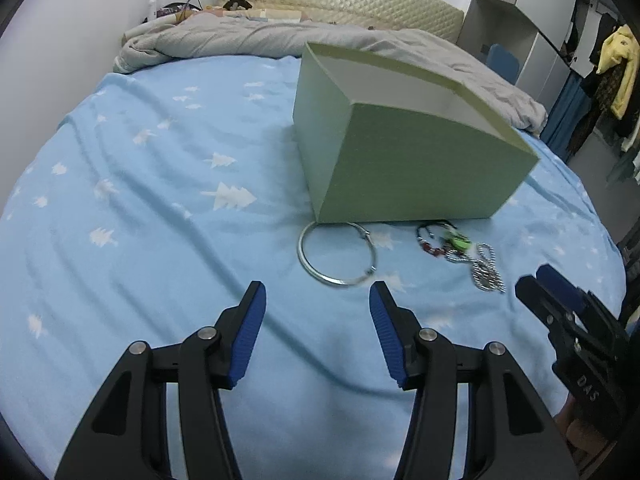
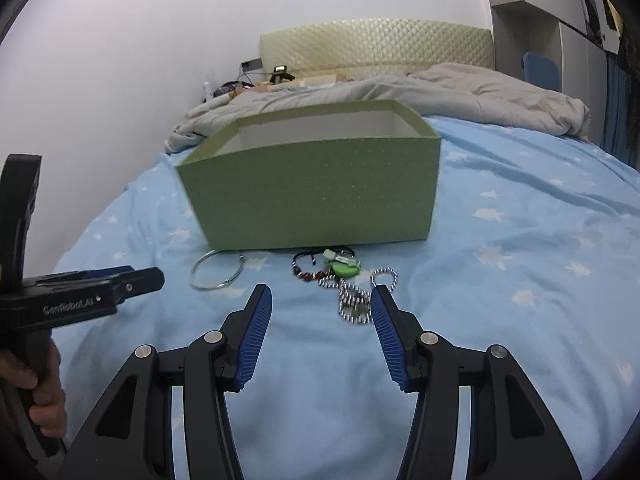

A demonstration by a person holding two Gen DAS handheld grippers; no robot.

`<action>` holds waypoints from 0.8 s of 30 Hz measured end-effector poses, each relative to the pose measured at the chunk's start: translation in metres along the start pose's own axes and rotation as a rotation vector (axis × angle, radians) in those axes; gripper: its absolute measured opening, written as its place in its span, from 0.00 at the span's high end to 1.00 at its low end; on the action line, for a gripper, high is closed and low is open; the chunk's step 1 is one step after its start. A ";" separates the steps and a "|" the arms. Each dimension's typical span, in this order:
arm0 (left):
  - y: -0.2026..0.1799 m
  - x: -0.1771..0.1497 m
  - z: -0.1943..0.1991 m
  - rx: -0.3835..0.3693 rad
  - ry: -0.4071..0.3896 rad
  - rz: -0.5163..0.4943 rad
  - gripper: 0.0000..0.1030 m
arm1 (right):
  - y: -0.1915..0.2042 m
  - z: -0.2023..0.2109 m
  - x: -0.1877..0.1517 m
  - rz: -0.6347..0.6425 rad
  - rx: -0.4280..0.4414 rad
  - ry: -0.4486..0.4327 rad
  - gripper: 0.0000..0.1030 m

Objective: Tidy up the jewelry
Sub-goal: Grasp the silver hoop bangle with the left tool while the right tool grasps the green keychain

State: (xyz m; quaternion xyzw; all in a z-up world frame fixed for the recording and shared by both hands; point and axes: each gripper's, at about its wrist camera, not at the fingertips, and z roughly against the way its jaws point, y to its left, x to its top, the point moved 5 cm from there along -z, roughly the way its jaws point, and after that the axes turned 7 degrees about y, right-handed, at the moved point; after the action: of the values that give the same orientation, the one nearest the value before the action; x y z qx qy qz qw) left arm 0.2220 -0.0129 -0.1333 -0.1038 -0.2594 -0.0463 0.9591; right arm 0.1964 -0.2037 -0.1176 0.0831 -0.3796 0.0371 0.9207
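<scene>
On the bed point(image 1: 160, 220), covered by a light blue sheet with white trees: an open green box point(image 1: 400, 160), lid off, inside white. Just in front of the box, near its left corner, a silver ring point(image 1: 304, 256), lying flat. To the right of the ring, apart from it, a small heap of jewelry: a dark beaded bracelet point(image 2: 308, 274), a green pendant point(image 2: 346, 269) and a silver ball chain point(image 2: 354, 302), tangled together and touching. Left gripper point(image 1: 318, 300) above the sheet, just before the ring, jaws open, nothing between. Right gripper point(image 2: 322, 304) close to the chain, jaws open too, gripping nothing, right fingertip at the chain's edge. Behind the box, a grey crumpled blanket point(image 1: 240, 40) and a beige headboard point(image 1: 340, 0).
</scene>
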 end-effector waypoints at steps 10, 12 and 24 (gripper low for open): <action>0.009 0.016 -0.042 0.005 0.054 -0.025 0.63 | -0.009 -0.068 0.021 -0.048 -0.012 0.133 0.54; 0.009 0.019 -0.045 0.013 0.057 -0.035 0.66 | -0.012 -0.075 0.022 -0.062 -0.019 0.153 0.56; -0.004 0.023 -0.059 0.078 0.088 -0.122 0.91 | -0.004 -0.093 0.017 -0.019 -0.123 0.207 0.77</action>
State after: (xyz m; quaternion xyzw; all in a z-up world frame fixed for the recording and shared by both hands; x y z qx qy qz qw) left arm 0.2704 -0.0304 -0.1710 -0.0482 -0.2244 -0.0991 0.9682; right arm 0.2737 -0.1909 -0.1708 0.0257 -0.2834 0.0134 0.9586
